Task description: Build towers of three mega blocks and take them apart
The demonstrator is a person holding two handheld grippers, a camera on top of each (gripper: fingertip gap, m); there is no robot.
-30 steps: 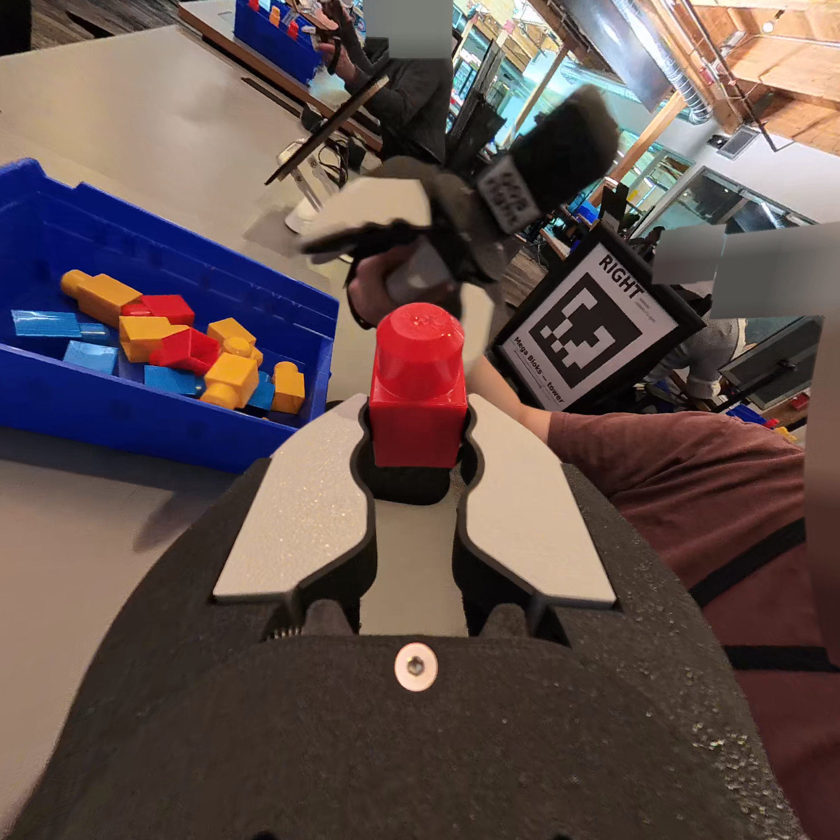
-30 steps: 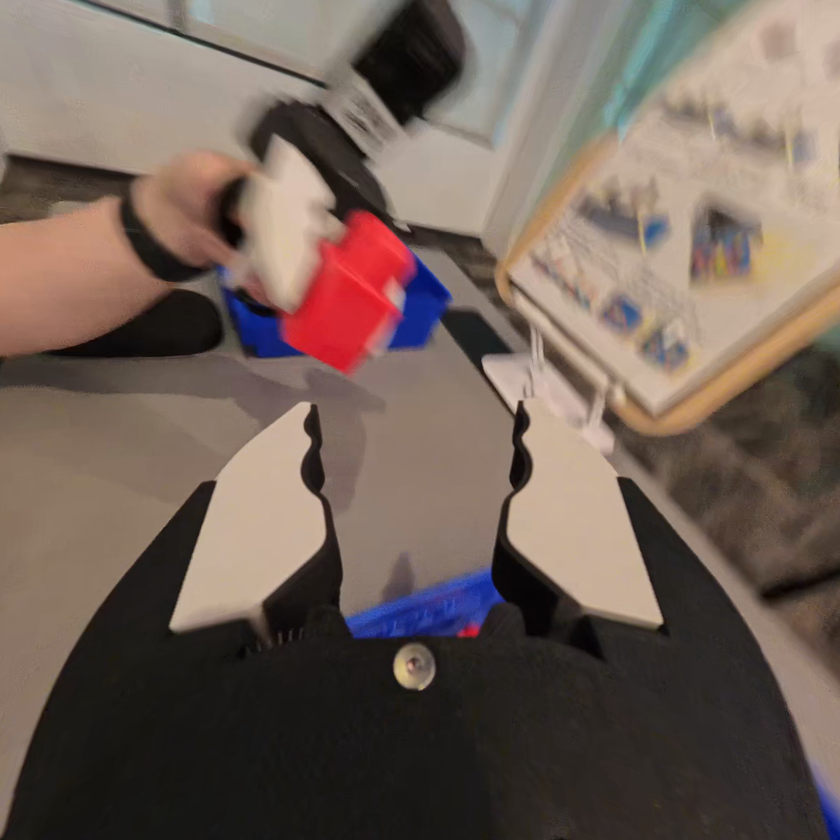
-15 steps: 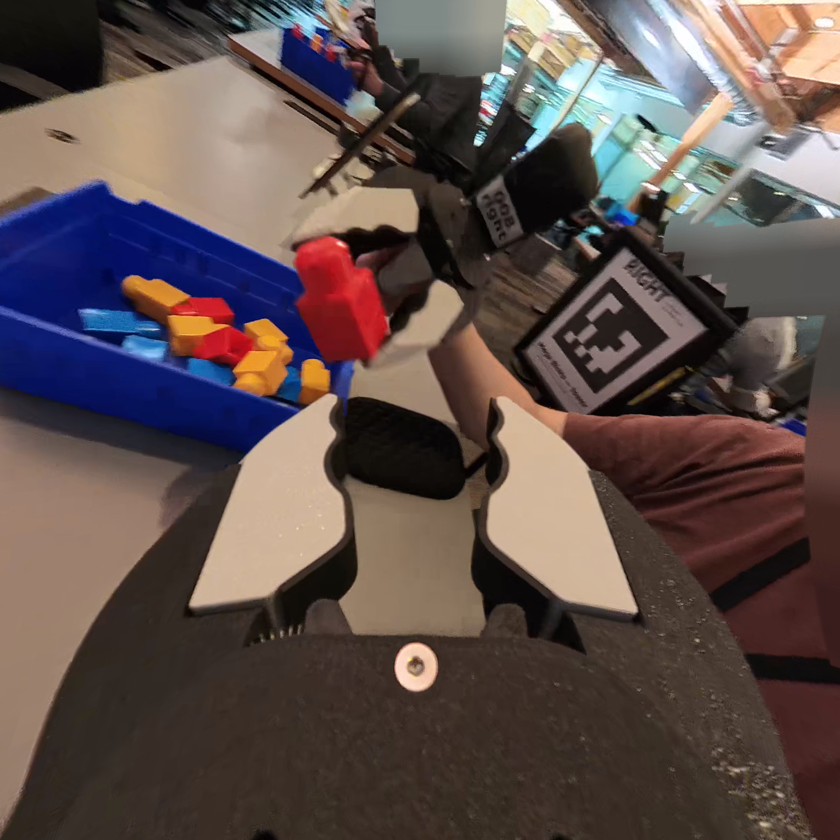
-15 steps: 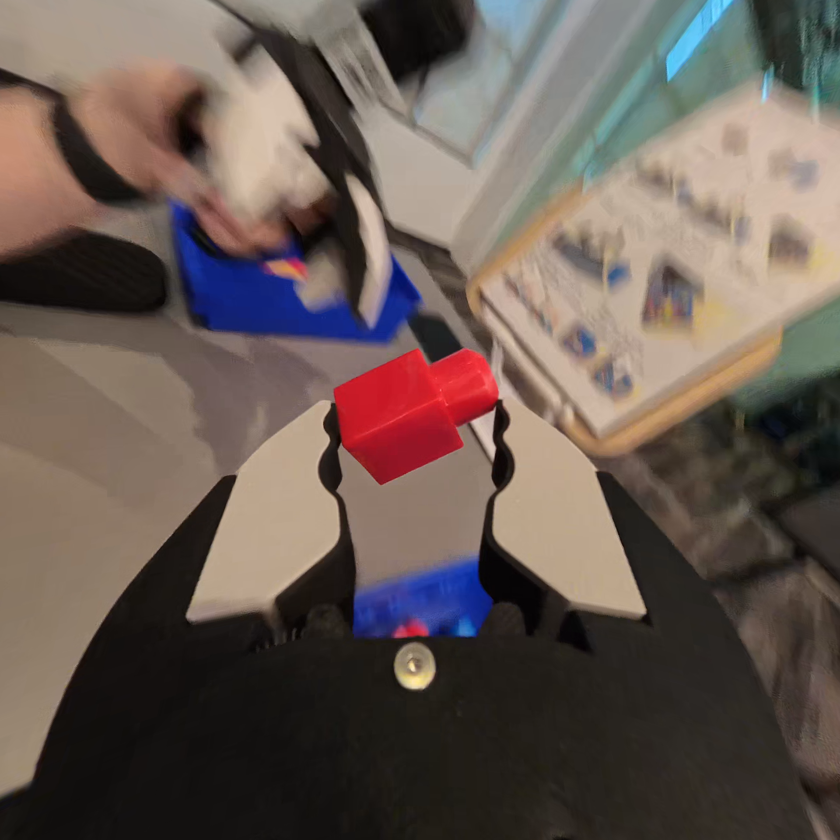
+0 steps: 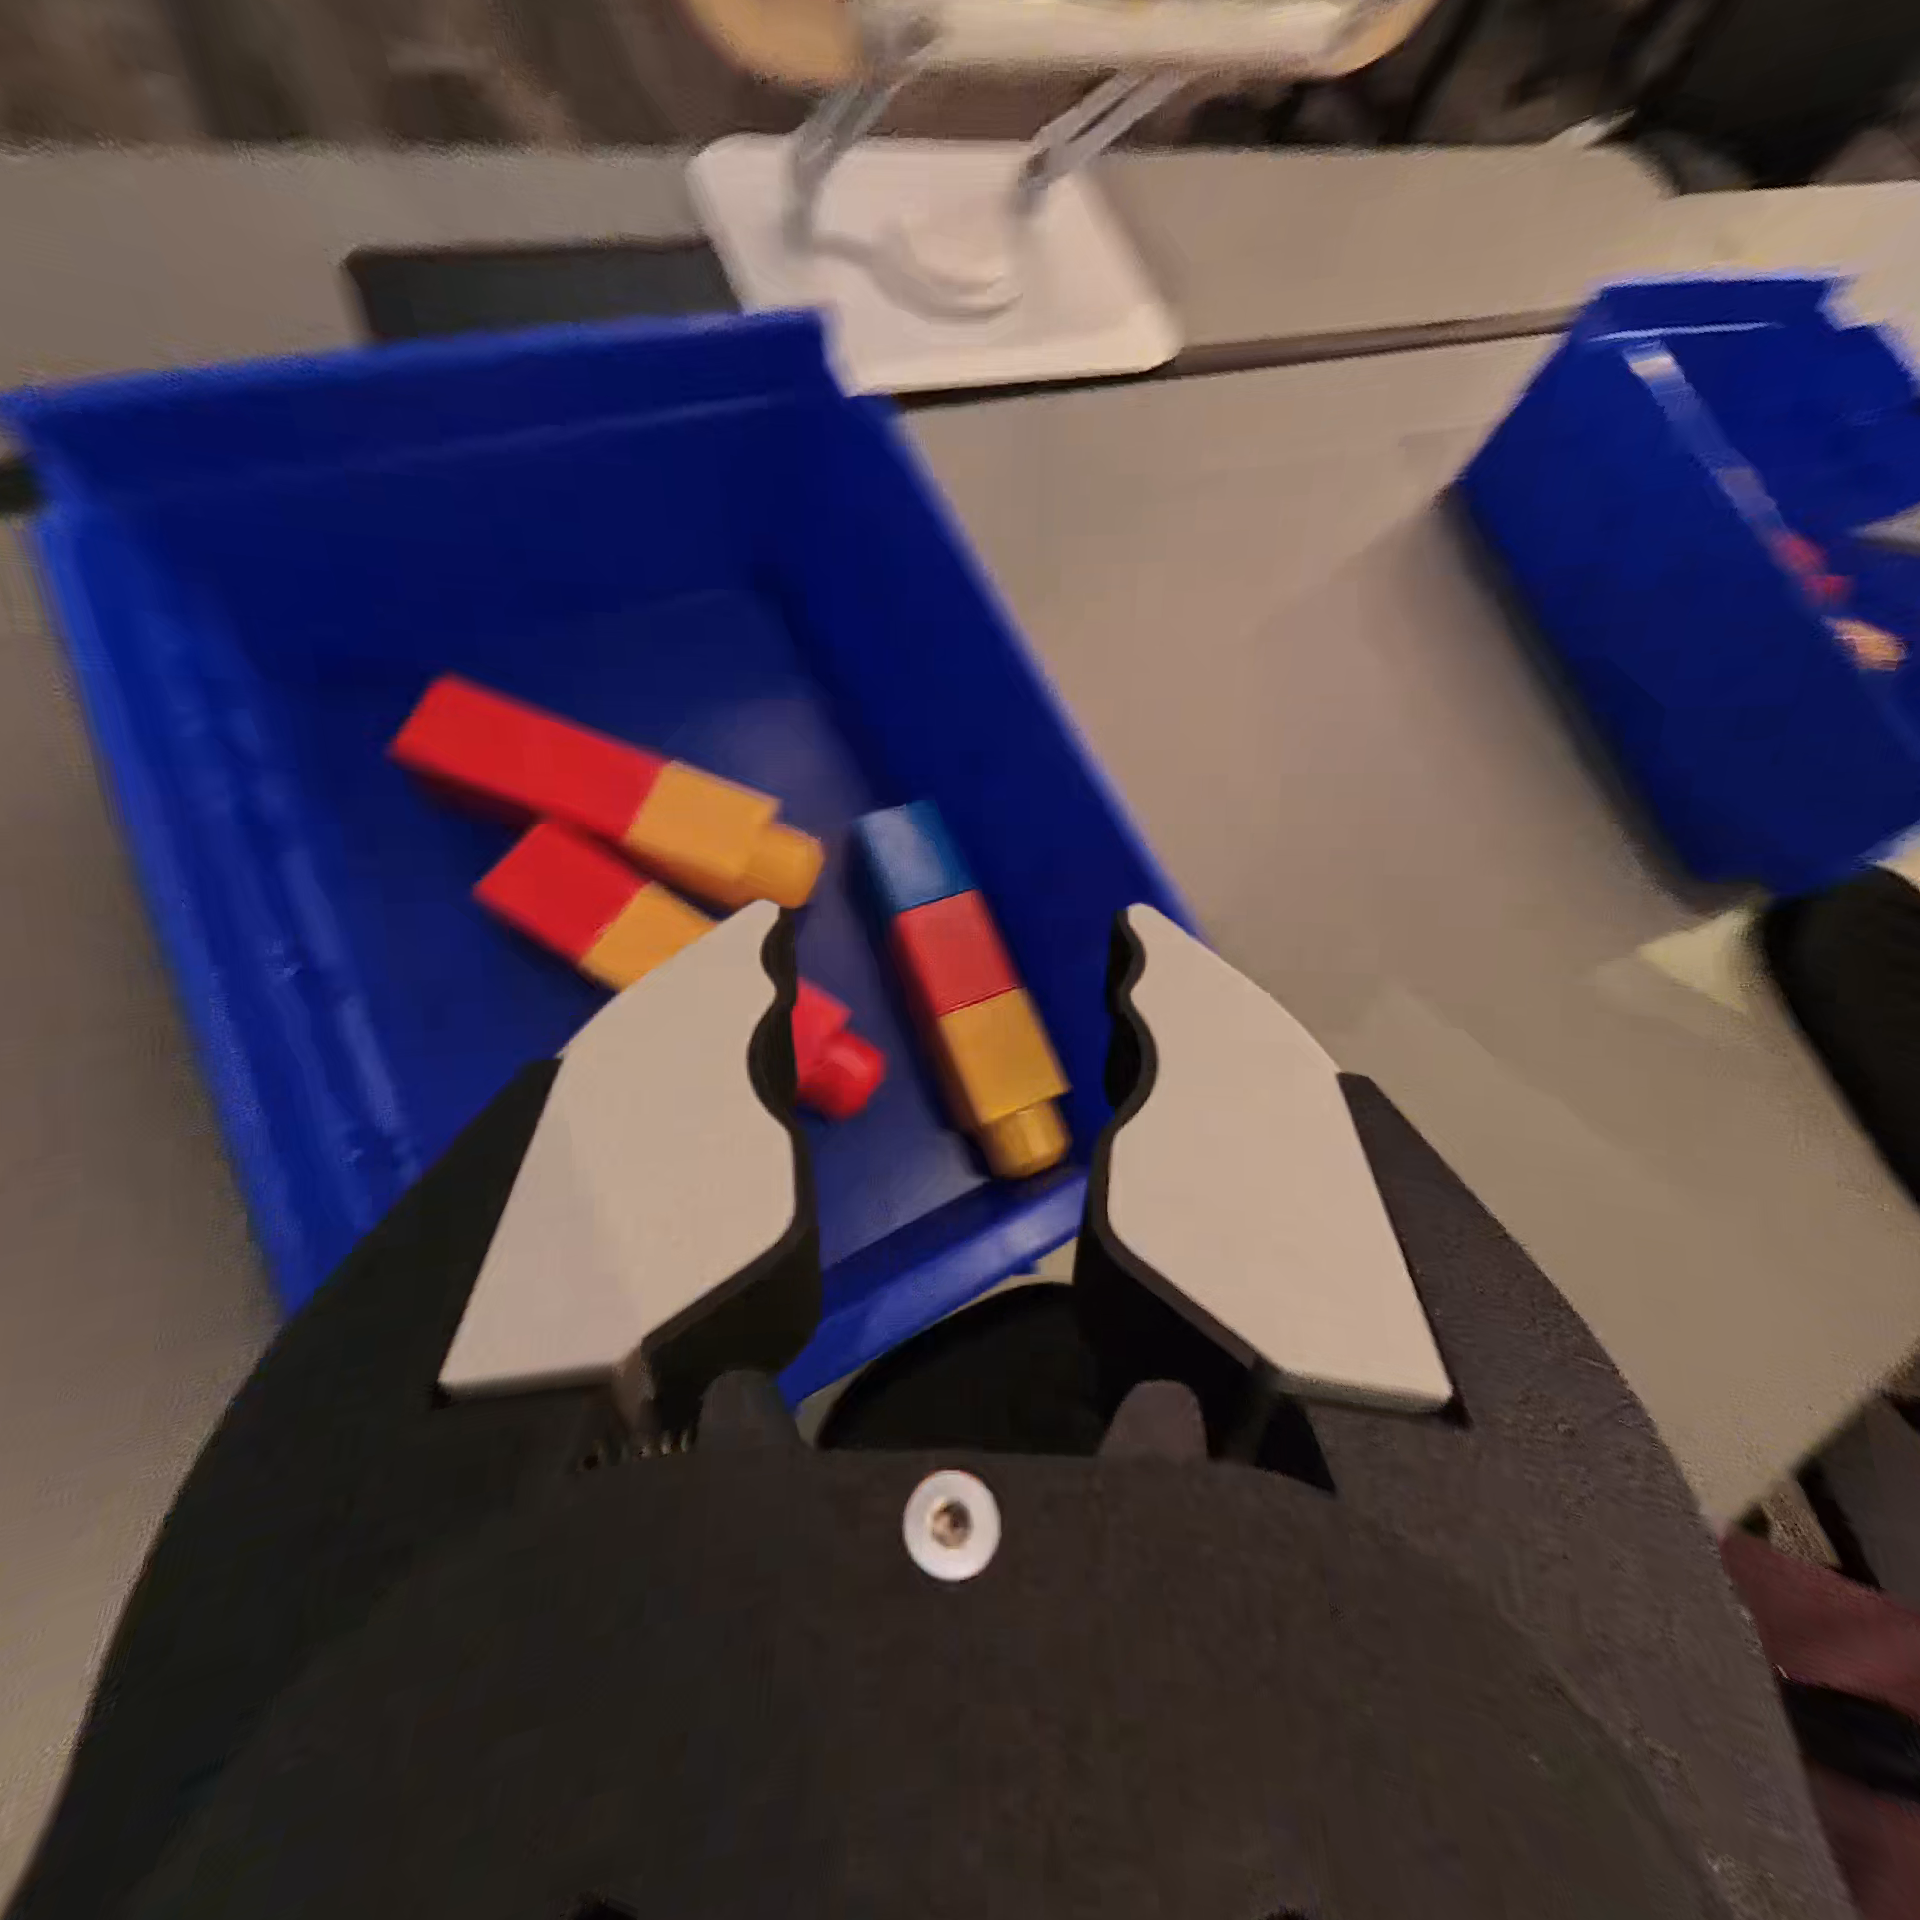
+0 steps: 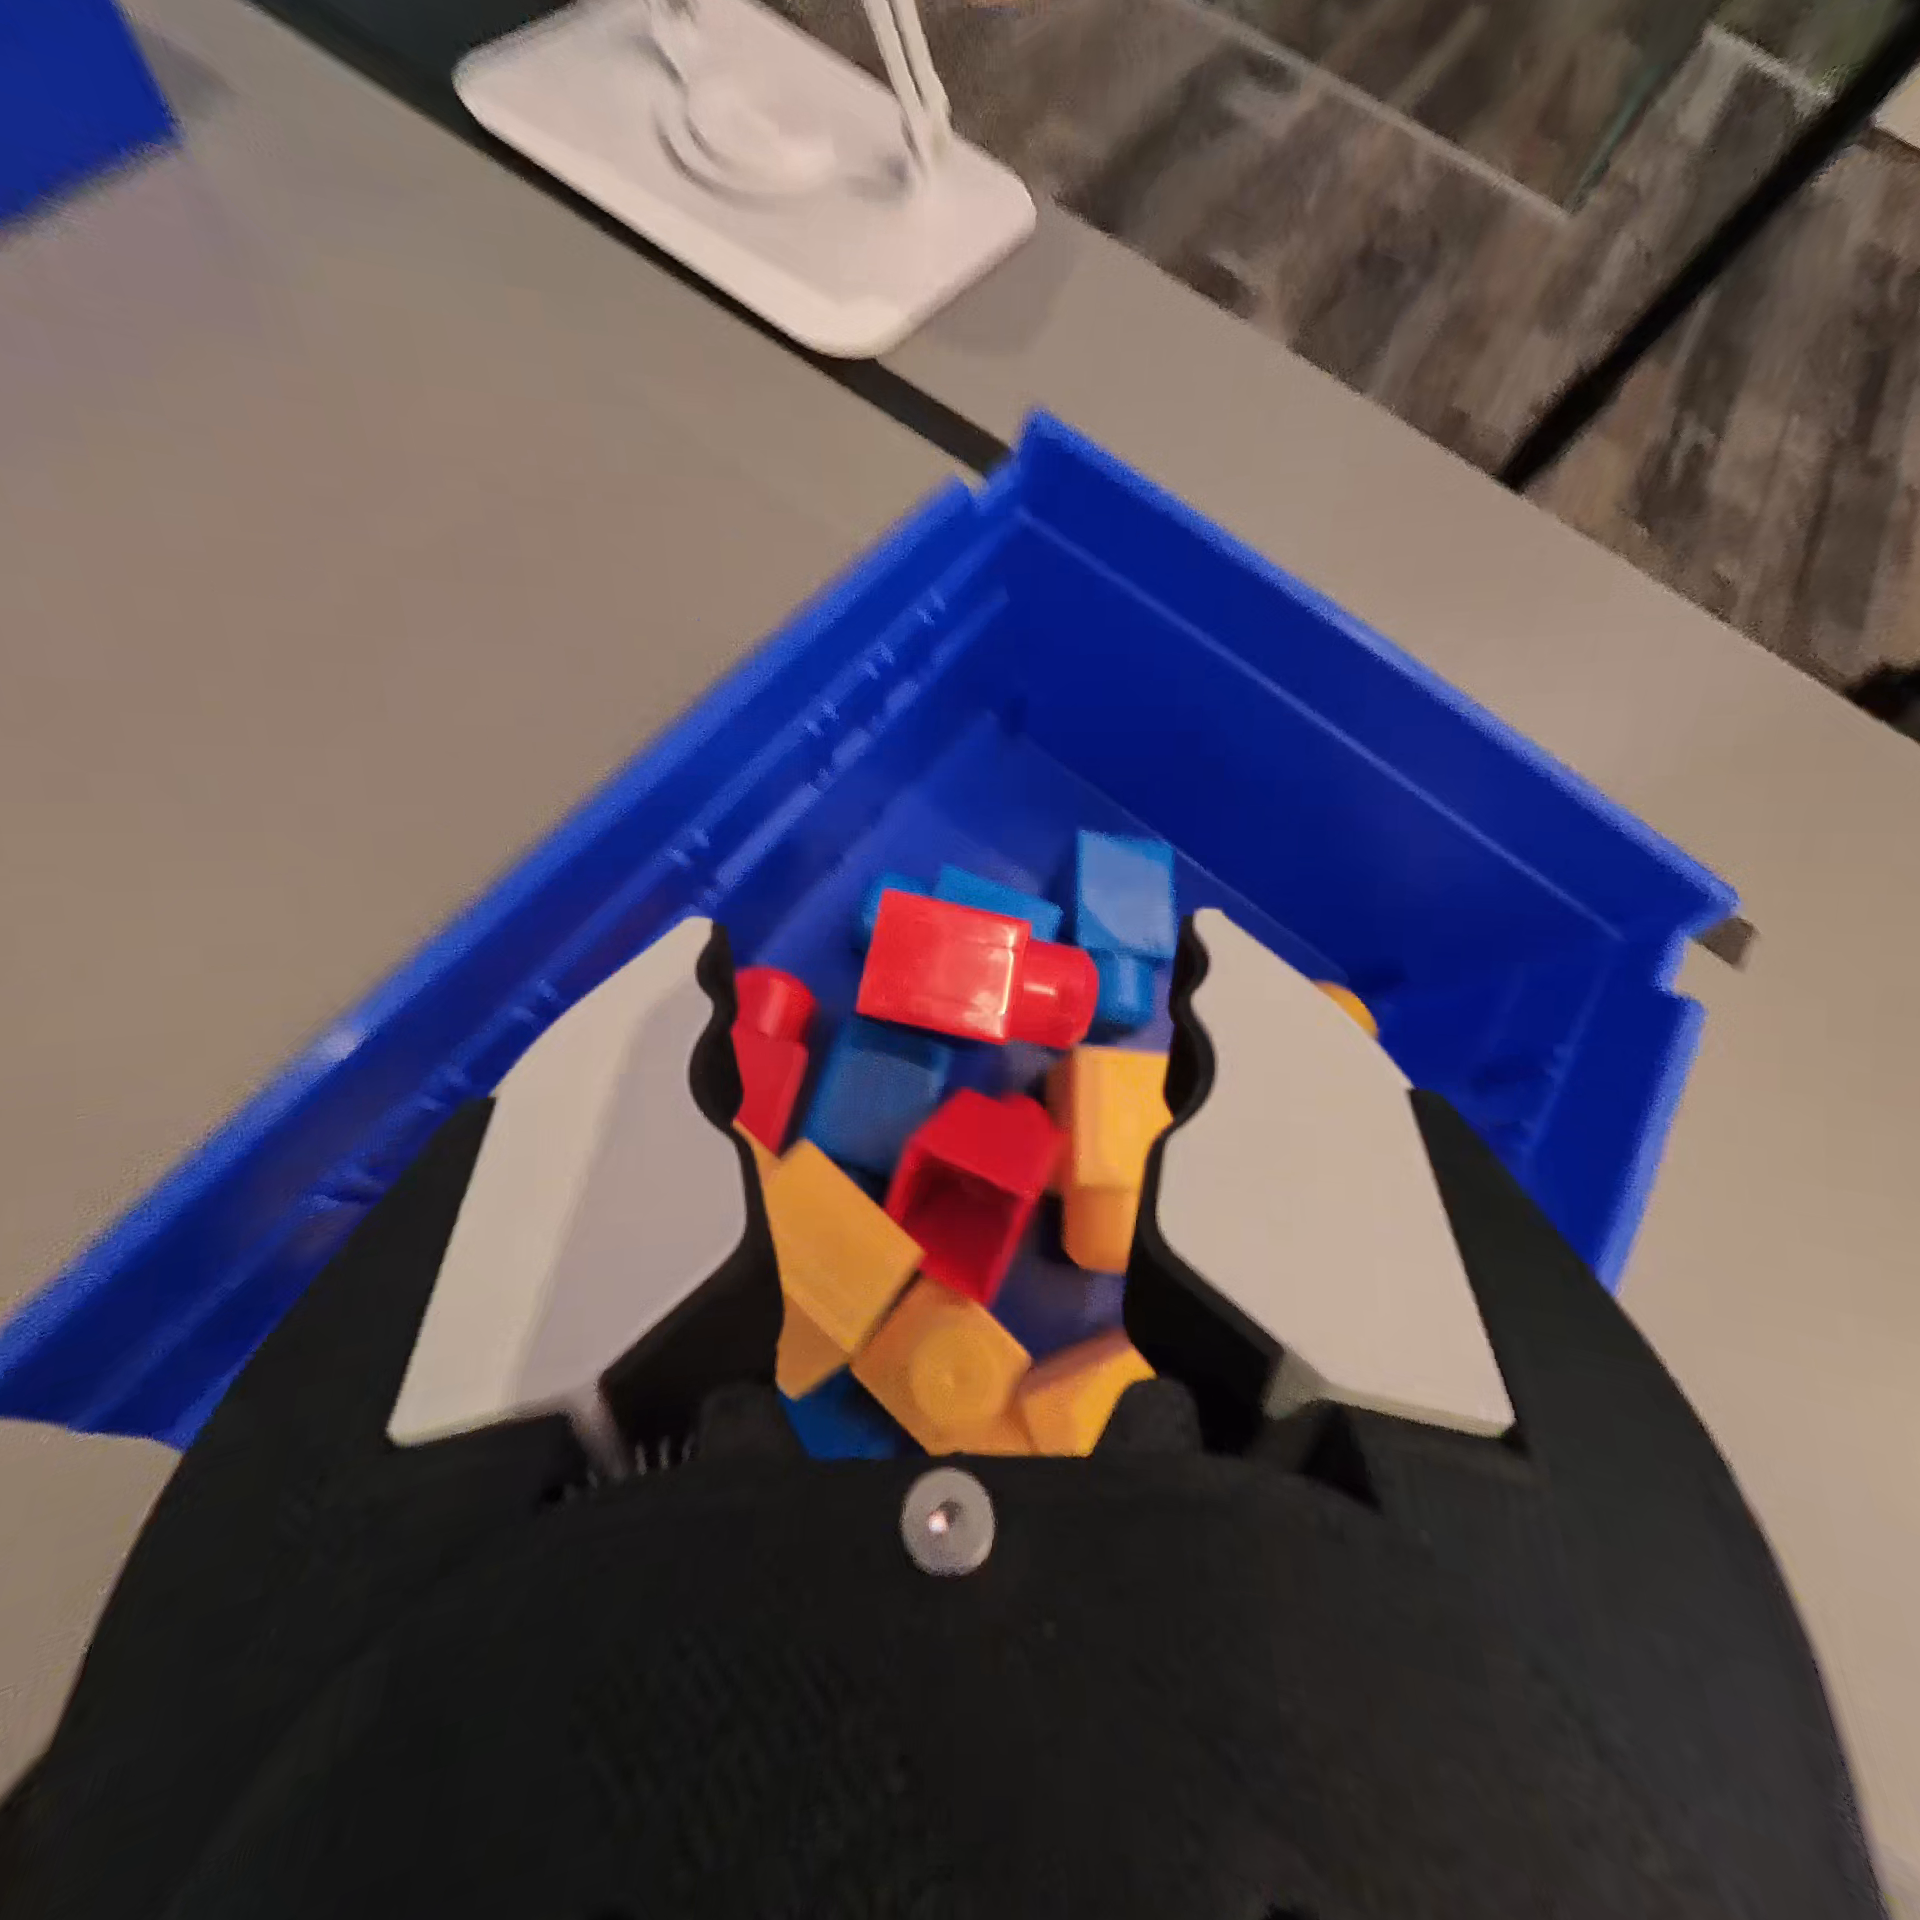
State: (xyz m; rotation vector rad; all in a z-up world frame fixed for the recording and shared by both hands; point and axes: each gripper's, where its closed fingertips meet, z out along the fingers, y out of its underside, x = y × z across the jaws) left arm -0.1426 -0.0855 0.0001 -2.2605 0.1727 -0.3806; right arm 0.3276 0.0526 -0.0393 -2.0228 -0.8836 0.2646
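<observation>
In the left wrist view, my left gripper is open and empty above a blue bin. Three towers lie in that bin: a red-red-orange one, a red-orange-red one partly behind my left finger, and a blue-red-orange one. In the right wrist view, my right gripper is open over another blue bin of loose red, blue and orange blocks. A single red block lies between the fingertips, and neither pad touches it.
The second blue bin also shows at the right of the left wrist view. A white stand base sits behind the bins and also shows in the right wrist view. The grey table's edge and dark floor lie beyond. The left gripper's tips are roughly 50 cm from the right gripper's.
My left gripper passed the red block to my right gripper, then swung over the tower bin, open. My right gripper carried the block over the loose-block bin and opened; the block left its grasp.
</observation>
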